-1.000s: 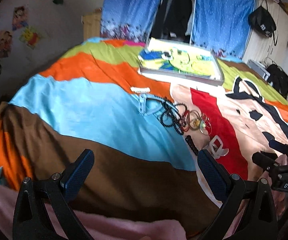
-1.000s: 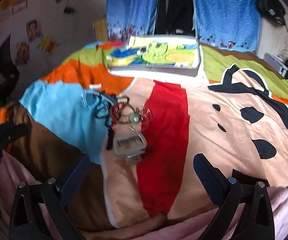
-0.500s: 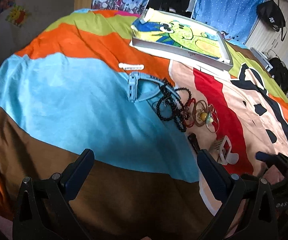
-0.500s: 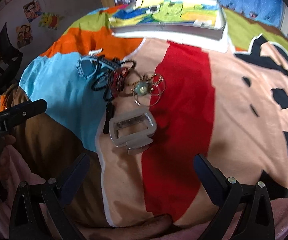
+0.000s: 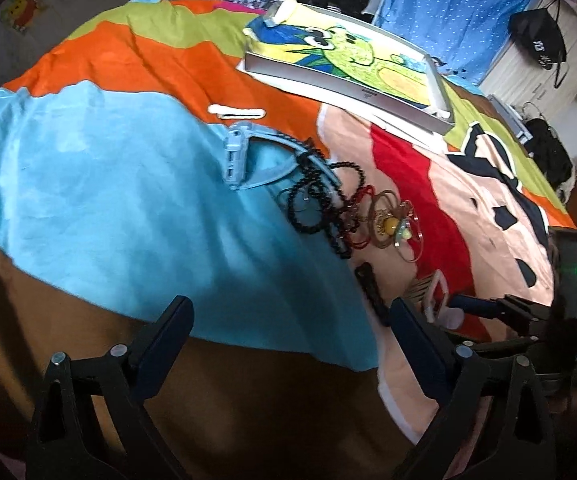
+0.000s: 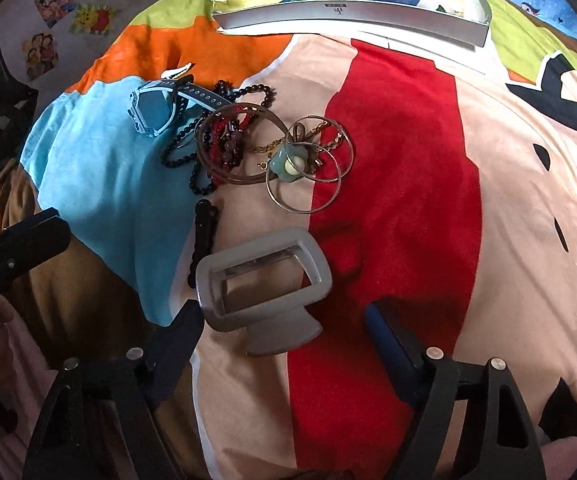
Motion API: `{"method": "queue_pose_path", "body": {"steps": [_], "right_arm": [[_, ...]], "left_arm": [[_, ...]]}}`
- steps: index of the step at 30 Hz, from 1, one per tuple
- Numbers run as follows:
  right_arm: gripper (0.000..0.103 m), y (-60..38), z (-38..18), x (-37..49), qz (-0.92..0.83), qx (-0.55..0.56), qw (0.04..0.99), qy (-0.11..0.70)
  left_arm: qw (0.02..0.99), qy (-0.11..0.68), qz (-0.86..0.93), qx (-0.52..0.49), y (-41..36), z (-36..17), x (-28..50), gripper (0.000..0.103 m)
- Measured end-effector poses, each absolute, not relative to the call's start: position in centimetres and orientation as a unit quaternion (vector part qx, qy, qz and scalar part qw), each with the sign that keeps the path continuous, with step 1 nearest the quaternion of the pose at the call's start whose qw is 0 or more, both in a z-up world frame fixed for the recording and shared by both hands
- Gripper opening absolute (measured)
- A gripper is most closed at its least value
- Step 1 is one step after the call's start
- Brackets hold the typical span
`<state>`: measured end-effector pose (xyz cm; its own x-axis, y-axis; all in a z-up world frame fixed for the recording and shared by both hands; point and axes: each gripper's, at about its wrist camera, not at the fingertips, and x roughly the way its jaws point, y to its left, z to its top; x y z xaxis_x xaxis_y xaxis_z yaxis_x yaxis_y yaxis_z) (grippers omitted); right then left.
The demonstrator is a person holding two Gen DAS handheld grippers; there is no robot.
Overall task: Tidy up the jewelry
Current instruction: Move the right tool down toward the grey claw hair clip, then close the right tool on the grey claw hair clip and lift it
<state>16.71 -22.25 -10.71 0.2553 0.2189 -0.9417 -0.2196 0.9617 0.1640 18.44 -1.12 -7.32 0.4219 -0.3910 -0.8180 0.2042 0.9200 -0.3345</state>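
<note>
Two grippers are mine, and both have come much closer to the bed than they were a moment ago. The biggest thing here is the bright blanket (image 6: 400, 168) with its red, blue and orange parts, and it fills far more of my view now. At its far end lies the flat gray box (image 6: 352, 12) with the green cartoon picture on top, and I think the jewelry may go in there, but I cannot be sure. My right gripper (image 6: 284, 344) has dropped low, with its jaws spread wide on either side of the gray hair clip (image 6: 260, 288), not yet touching it. That tells me the clip is likely the first thing I will pick up. My left gripper (image 5: 288, 332) is also spread wide and holds nothing, hanging over the blue and brown part of the blanket, well apart from the pile. Just past the clip sits the jewelry pile, all tangled: a light blue watch (image 6: 156, 106), black bead strings (image 6: 192, 148), a brown bangle (image 6: 240, 144), thin wire hoops (image 6: 304, 176) and a little green flower charm (image 6: 290, 164). Nothing is sorted yet.
</note>
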Motion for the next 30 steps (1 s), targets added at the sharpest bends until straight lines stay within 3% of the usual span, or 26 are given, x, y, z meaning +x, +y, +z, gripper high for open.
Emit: {"method": "queue_pose_path", "body": {"steps": [15,24,30], "right_arm": [[0.059,-24.8,-11.2,18.2,0.124,0.039,0.789,0.600],[0.056,-26.4,-11.3,18.9,0.119,0.088,0.793,0.591],[0.056,-27.2,-11.4,19.7,0.121,0.117,0.797,0.580]], "left_arm": [[0.811,0.506,-0.280,-0.085,-5.4,-8.9,20.0,0.037],[0.784,0.534,-0.302,-0.094,-6.8,-10.8,21.2,0.026],[0.776,0.553,-0.290,-0.087,-7.5,-12.1,22.1,0.024]]}}
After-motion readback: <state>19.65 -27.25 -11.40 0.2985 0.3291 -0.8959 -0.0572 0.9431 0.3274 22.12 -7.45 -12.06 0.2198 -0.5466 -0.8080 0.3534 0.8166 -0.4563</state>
